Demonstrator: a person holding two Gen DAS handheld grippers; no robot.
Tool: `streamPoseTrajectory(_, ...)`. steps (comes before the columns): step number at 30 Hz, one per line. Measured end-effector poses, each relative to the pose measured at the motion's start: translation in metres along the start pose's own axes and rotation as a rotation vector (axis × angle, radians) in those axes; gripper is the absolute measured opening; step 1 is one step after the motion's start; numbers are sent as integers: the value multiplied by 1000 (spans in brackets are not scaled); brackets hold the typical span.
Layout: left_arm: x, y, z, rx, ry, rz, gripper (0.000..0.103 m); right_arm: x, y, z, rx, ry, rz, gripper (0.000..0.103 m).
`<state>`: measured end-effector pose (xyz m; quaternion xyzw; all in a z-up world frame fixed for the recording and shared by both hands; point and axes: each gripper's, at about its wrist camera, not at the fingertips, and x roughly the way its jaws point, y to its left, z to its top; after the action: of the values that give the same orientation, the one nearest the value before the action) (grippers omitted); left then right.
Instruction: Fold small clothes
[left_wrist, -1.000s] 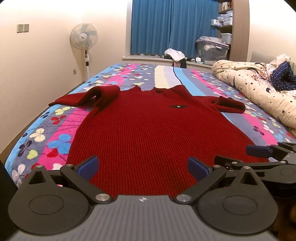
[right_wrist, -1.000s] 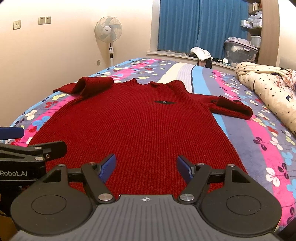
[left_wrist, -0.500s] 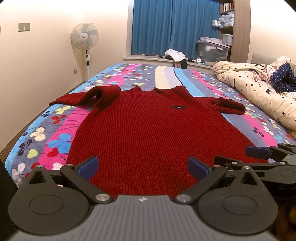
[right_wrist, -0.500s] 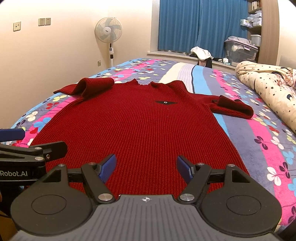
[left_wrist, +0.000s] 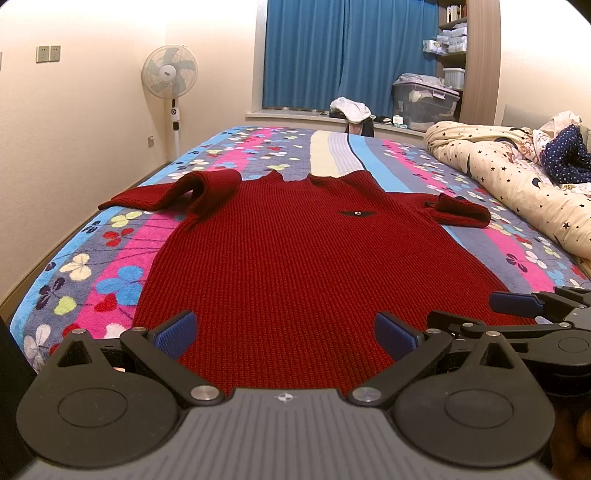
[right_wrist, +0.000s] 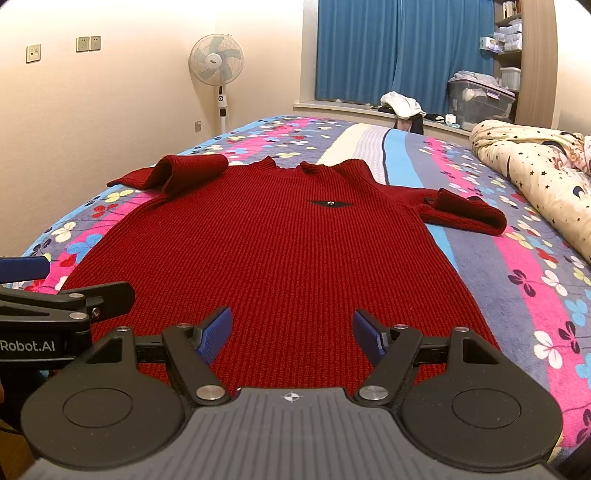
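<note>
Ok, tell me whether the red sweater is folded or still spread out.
Spread out. The red sweater lies flat on the bedspread, body unfolded; only both sleeves are bunched beside the shoulders.

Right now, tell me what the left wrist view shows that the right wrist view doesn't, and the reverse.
Only the left wrist view shows the navy dotted cloth on the star-print quilt, and the right tongs seen from the side.

Only the right wrist view shows the third wall plate beside the paired switches, and the left tongs' "Robot.AI" label.

Both show the red sweater spread flat on the floral bedspread, sleeves bunched, hem towards the cameras, plus the standing fan, blue curtains and open tongs holding nothing.
</note>
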<state>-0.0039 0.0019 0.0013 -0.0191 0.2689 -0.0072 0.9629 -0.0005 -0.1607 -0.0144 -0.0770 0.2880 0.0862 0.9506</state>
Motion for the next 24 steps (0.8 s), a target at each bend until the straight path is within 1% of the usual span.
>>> streamPoseTrajectory(12,0,0,0,1,-2,1,102,-1,-1,0,7,15,6,73)
streamPoseTrajectory(15,-3,-1,0,3,-9,-2,102,-4,1,0,-1,-8,-7,72)
streamPoseTrajectory(20,-10,-2,6,1,-32,6,102,-10,-1,6,46,-41,-12,72)
streamPoseTrajectory(21,-10,-1,8,1,-35,12,100,-11,-2,8,56,-54,-15,72)
streamPoseTrajectory(23,-10,0,17,13,-12,21,95,-14,-3,11,76,-75,-20,72)
streamPoseTrajectory(24,-11,1,23,18,-27,18,87,-16,-4,13,88,-89,-21,72)
